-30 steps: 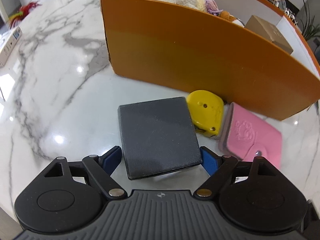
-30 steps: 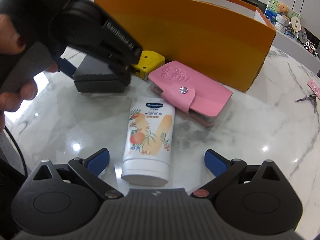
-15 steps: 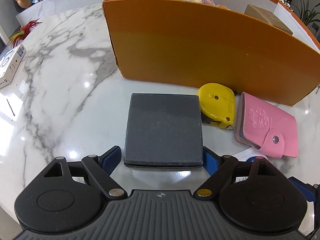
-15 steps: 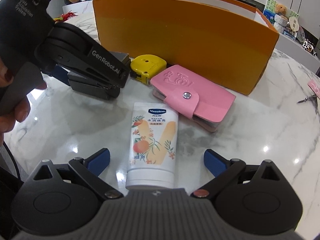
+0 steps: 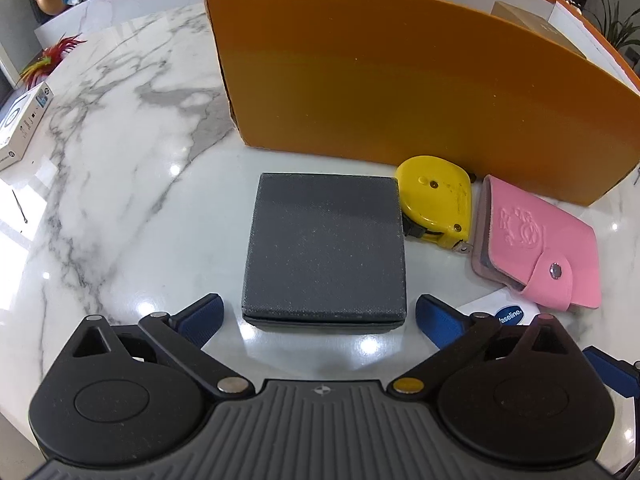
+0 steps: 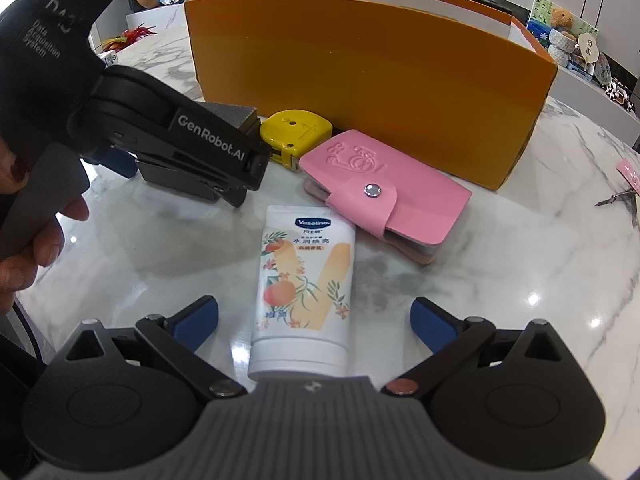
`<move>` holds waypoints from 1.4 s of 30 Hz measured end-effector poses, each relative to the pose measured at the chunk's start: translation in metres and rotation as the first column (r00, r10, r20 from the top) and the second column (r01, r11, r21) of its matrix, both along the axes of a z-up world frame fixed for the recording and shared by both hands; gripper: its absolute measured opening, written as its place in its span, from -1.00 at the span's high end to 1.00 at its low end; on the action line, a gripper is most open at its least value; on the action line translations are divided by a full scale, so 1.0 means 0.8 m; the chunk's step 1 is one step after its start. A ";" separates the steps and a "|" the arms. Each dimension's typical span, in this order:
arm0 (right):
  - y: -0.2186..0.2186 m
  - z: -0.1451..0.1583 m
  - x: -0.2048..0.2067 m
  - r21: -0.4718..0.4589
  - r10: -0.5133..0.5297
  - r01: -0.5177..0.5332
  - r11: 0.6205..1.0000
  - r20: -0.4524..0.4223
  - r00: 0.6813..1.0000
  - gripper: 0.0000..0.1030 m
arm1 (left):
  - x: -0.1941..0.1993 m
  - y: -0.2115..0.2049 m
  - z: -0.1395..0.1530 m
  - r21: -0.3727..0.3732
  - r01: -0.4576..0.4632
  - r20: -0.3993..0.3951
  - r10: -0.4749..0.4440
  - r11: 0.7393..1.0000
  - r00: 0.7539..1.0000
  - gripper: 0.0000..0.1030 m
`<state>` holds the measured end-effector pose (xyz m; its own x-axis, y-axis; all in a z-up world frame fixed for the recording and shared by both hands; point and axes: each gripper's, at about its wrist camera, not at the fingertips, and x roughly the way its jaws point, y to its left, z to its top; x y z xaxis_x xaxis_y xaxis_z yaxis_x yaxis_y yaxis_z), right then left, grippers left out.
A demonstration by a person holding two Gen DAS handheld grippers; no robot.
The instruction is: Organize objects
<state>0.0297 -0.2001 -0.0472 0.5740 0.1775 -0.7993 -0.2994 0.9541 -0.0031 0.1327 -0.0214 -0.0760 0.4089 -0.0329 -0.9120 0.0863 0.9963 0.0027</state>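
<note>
A dark grey flat box (image 5: pixel 325 248) lies on the marble table in front of the big orange box (image 5: pixel 400 80). My left gripper (image 5: pixel 320 314) is open, its blue fingertips just short of the grey box's near corners. A yellow tape measure (image 5: pixel 438 204) and a pink card wallet (image 5: pixel 532 240) lie to the right of the grey box. In the right wrist view a white Vaseline tube (image 6: pixel 306 288) lies between the fingers of my open right gripper (image 6: pixel 314 316), with the wallet (image 6: pixel 384 196), tape measure (image 6: pixel 294 130) and orange box (image 6: pixel 360 76) beyond.
The left gripper's body (image 6: pixel 176 144) and the hand holding it fill the left of the right wrist view. A white carton (image 5: pixel 24 124) lies at the far left table edge. Small metal scissors (image 6: pixel 618 198) lie at the right. The orange box holds soft toys and a brown carton (image 5: pixel 532 28).
The grey box was tilted up in the left gripper; it now lies flat on the table. The left gripper has opened and drawn back slightly. The right gripper has barely moved.
</note>
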 end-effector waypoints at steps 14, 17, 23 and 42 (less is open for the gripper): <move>0.001 -0.008 0.001 -0.001 0.003 -0.003 1.000 0.009 1.000 -0.99 | -0.003 0.000 0.000 -0.001 0.000 0.022 0.000 1.000 1.000 -1.00; 0.001 -0.009 0.000 0.001 0.003 -0.003 1.000 0.014 1.000 -0.99 | -0.004 0.000 0.000 -0.001 -0.008 0.031 0.008 1.000 1.000 -1.00; 0.001 -0.008 0.000 0.000 -0.001 0.001 1.000 0.014 1.000 -0.99 | -0.006 -0.001 0.001 0.001 -0.004 0.023 0.004 1.000 1.000 -1.00; 0.005 -0.010 0.001 0.002 -0.030 0.030 1.000 0.029 0.999 -0.99 | -0.011 0.000 0.001 -0.002 0.057 0.039 -0.057 0.998 0.998 -1.00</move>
<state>0.0302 -0.1964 -0.0551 0.6022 0.1613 -0.7819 -0.2708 0.9626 -0.0100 0.1238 -0.0212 -0.0749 0.4412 -0.0602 -0.8954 0.1430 0.9897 0.0039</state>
